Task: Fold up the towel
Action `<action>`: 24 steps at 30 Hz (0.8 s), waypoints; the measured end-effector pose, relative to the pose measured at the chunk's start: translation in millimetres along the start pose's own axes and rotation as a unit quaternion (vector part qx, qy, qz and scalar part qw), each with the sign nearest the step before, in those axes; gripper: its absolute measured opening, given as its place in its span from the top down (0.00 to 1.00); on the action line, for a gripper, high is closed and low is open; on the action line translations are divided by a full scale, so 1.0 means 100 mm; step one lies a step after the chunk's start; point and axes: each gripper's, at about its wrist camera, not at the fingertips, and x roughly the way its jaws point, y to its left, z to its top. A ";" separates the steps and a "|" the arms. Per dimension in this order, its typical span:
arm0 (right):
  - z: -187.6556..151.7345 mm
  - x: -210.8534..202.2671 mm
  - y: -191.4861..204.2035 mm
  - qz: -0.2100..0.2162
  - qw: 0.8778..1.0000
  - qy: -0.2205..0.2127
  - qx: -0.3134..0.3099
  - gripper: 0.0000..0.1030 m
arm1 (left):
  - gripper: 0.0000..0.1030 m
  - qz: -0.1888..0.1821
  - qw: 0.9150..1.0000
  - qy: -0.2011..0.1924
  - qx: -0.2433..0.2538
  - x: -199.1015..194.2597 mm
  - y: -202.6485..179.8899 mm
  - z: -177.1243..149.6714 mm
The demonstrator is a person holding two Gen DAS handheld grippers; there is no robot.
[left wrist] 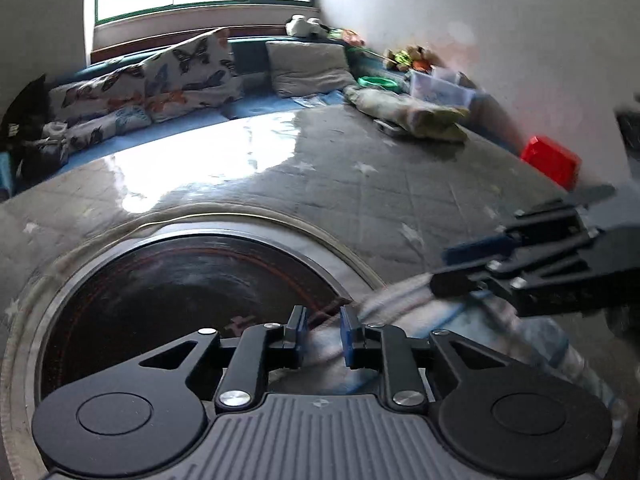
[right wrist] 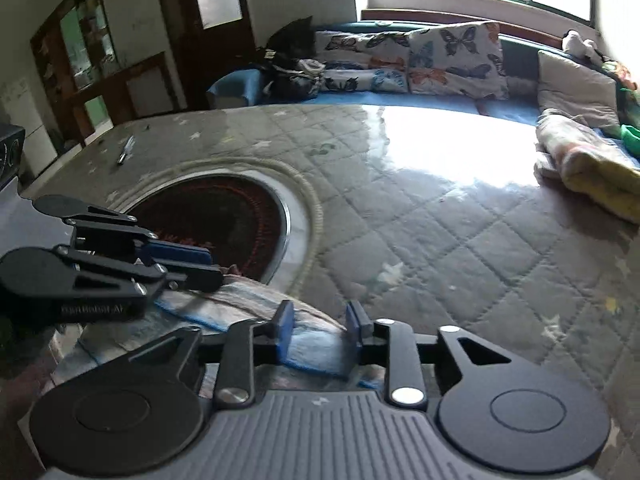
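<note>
The towel [left wrist: 404, 300] is pale with faint stripes and a blue border. It lies bunched on the quilted table cover at the near edge, partly over the rim of a round dark hotplate [left wrist: 180, 280]. My left gripper [left wrist: 323, 320] hangs low over the towel's left end, its blue pads apart with cloth showing between them. My right gripper [right wrist: 320, 320] is over the towel [right wrist: 316, 348] at its right end, pads apart, cloth lying between them. Each gripper shows in the other's view: the right gripper [left wrist: 448, 268] and the left gripper [right wrist: 208, 264], close together.
The grey quilted table cover [right wrist: 440, 248] stretches far ahead, glossy under window glare. The hotplate [right wrist: 224, 216] is sunk into it. A folded blanket [right wrist: 592, 168] lies at the far right, a pen [right wrist: 126, 150] far left, a red box [left wrist: 552, 162] by the wall. A cushioned bench [left wrist: 188, 76] runs behind.
</note>
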 end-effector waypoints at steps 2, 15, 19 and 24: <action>0.01 -0.05 0.03 -0.007 1.000 -0.010 -0.004 0.72 | 0.80 0.007 1.000 -0.008 -0.002 -0.07 0.05 0.01; -0.17 -0.20 0.69 0.074 0.990 0.020 -0.118 0.73 | 0.80 0.018 1.000 0.008 0.002 -0.16 0.12 -0.12; -0.45 -0.44 0.81 0.088 0.984 0.045 -0.147 0.71 | 0.80 0.026 1.000 0.005 -0.002 -0.21 0.12 -0.13; -0.73 -0.71 0.99 0.106 0.978 0.062 -0.166 0.71 | 0.80 0.023 0.999 -0.002 0.025 -0.38 -0.05 -0.24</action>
